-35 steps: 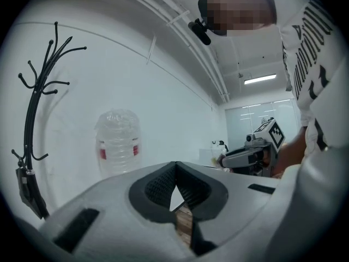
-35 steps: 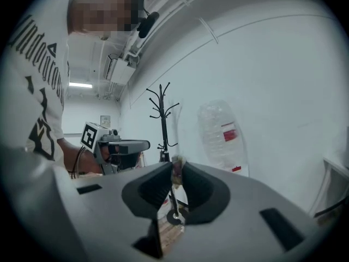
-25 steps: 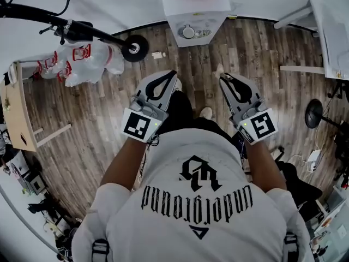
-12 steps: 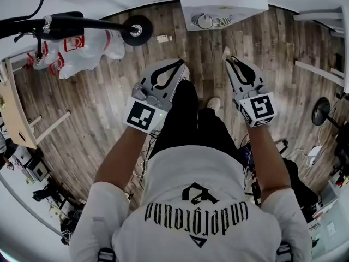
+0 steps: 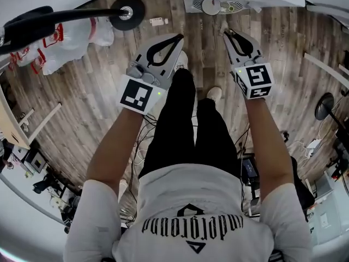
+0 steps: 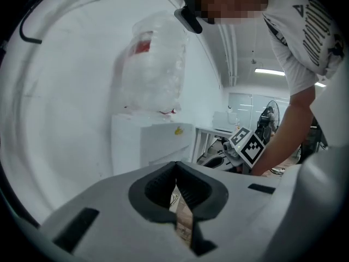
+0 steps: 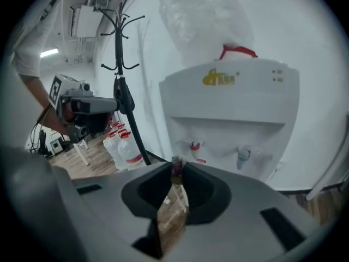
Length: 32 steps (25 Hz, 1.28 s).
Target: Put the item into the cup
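A person stands on a wooden floor, seen from above, both arms stretched forward with a gripper in each hand. The left gripper and the right gripper each have their jaws drawn together at the tips, clenched on nothing; only floor shows through the narrow slit behind the tips. A white water dispenser stands just ahead, with a black coat stand beside it. Neither the item nor the cup appears in any view. The task seems not yet begun. The next move likely calls for finding the item, spreading one gripper's jaws, and closing them on it.
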### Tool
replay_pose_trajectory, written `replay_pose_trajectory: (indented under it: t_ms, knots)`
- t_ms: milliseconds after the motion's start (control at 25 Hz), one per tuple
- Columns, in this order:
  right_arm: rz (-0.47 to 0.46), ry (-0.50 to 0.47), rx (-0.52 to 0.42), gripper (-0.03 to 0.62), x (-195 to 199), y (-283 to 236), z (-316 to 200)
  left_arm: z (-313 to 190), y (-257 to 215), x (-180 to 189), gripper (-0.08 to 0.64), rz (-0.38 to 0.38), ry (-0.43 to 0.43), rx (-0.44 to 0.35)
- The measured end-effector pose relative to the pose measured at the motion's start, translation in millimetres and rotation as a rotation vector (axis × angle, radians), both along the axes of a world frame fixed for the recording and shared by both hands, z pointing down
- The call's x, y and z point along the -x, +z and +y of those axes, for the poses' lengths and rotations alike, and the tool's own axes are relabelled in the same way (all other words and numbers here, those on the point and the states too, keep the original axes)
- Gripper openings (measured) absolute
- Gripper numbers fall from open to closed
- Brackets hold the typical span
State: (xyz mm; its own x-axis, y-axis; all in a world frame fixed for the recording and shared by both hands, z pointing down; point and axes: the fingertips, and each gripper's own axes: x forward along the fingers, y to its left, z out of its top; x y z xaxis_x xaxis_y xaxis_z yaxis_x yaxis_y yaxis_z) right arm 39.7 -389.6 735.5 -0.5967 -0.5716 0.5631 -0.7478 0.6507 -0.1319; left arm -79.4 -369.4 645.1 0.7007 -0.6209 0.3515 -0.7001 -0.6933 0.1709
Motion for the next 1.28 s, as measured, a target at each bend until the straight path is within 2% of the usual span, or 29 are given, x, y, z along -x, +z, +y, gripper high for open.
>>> replay_pose_trajectory:
  t_ms: [160, 480, 880, 1160, 1280]
  knots:
    - [0.012, 0.003, 0.051, 0.066, 7.6, 44.6, -19.6, -13.4, 39.8, -3.4, 0.009, -0.014, 0.021, 0.008]
    - [0.027, 0.044, 0.125, 0.069, 14.8, 107.4, -52.1, -32.4, 106.1, -2.1, 0.009, -0.035, 0.0, 0.021]
    - [0.089, 0.031, 0.187, 0.1, 19.2, 143.9, -74.1, -36.0, 121.3, -9.8, 0.009, -0.014, 0.009, 0.069]
    - [0.097, 0.046, 0.189, 0.204, 25.3, 147.8, -77.4, -35.9, 125.0, 0.2, 0.008, -0.007, 0.002, 0.079]
    - [0.1, 0.051, 0.188, 0.221, 24.2, 146.6, -73.6, -35.5, 123.0, 1.2, 0.009, -0.008, 0.001, 0.076]
